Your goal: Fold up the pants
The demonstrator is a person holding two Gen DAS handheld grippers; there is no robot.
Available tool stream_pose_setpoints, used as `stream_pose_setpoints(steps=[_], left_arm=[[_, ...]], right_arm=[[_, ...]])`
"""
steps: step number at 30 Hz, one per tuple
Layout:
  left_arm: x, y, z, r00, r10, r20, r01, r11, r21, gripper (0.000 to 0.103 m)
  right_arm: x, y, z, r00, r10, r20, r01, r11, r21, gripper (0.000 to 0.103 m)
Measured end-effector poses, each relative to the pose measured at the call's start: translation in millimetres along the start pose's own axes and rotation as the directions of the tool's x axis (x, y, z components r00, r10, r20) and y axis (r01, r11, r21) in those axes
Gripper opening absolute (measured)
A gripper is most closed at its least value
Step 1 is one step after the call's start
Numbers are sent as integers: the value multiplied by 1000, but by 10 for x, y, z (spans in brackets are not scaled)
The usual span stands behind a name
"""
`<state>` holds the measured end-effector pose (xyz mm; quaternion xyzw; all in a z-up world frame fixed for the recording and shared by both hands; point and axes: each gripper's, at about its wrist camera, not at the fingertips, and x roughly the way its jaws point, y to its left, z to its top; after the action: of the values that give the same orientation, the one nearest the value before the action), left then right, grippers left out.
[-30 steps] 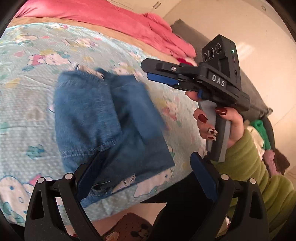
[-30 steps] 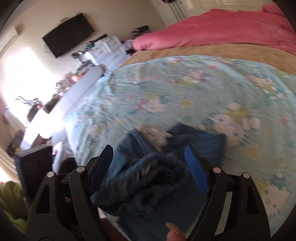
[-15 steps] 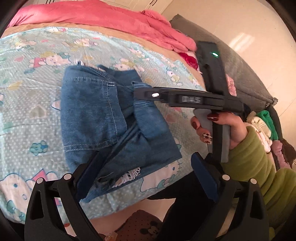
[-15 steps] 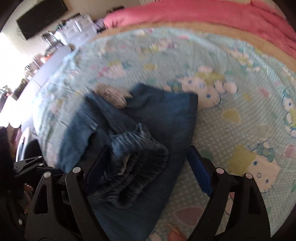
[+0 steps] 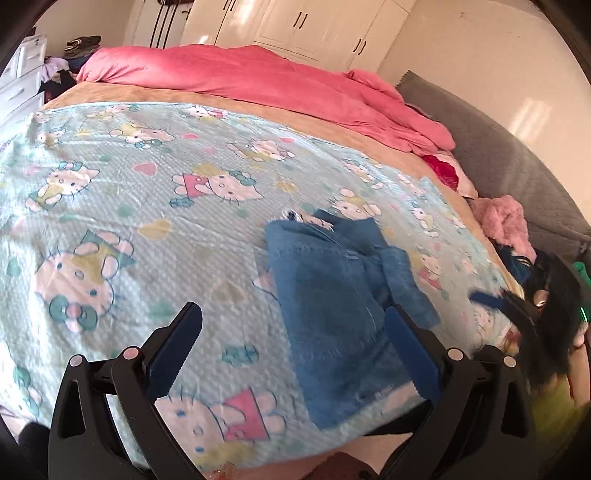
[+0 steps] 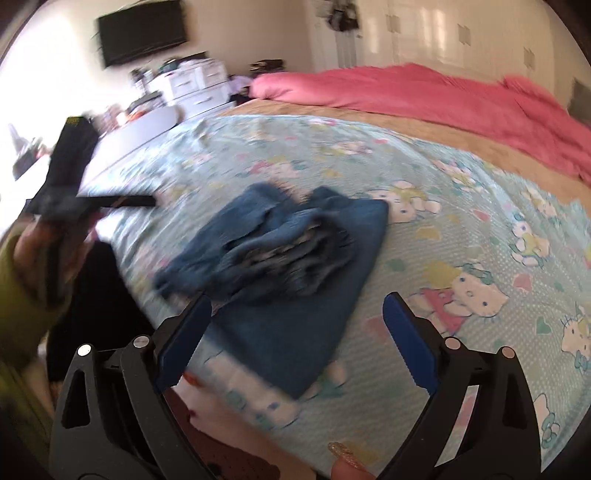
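The blue jeans (image 5: 340,306) lie folded in a small stack on the light blue cartoon-print blanket (image 5: 129,206), near the bed's front edge. In the right wrist view the jeans (image 6: 288,258) have a bunched, rumpled layer on top. My left gripper (image 5: 293,347) is open above the blanket, with the jeans under its right finger (image 5: 410,350) and nothing held. My right gripper (image 6: 295,343) hovers just in front of the stack, its jaws opening and nothing gripped between them. Each gripper shows blurred in the other's view: the right gripper (image 5: 495,301) and the left gripper (image 6: 144,201).
A pink duvet (image 5: 258,81) lies along the bed's far side. A grey padded headboard (image 5: 498,155) and a clothes pile (image 5: 506,221) are at the right. White drawers (image 6: 195,88), a wall TV (image 6: 142,33) and wardrobes (image 5: 314,26) line the room.
The right gripper let go of the bunched denim and drew back to the right with its jaws wider. The left gripper swung left and tilted up, so more of the bed shows.
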<state>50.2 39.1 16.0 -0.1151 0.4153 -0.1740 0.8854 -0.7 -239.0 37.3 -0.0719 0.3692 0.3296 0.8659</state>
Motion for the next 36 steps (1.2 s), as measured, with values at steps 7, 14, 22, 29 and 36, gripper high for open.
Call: stream_pose_setpoints(steps=[7, 14, 22, 29, 36], left_arm=[[510, -221, 206, 990, -115, -82, 118, 993, 27, 49], [985, -153, 211, 982, -63, -175, 71, 997, 38, 46], [1102, -115, 211, 981, -61, -184, 70, 997, 42, 48], [1143, -57, 207, 981, -81, -178, 84, 996, 10, 49], [1118, -128, 182, 984, -58, -170, 66, 997, 43, 54]], right_arm=[[139, 734, 43, 999, 38, -13, -40, 960, -277, 78], [471, 1039, 154, 998, 13, -62, -41, 885, -465, 34], [842, 1031, 203, 986, 42, -162, -120, 850, -514, 4], [610, 977, -123, 953, 175, -247, -275, 840, -468, 0], [373, 912, -115, 967, 203, -152, -246, 897, -367, 1]])
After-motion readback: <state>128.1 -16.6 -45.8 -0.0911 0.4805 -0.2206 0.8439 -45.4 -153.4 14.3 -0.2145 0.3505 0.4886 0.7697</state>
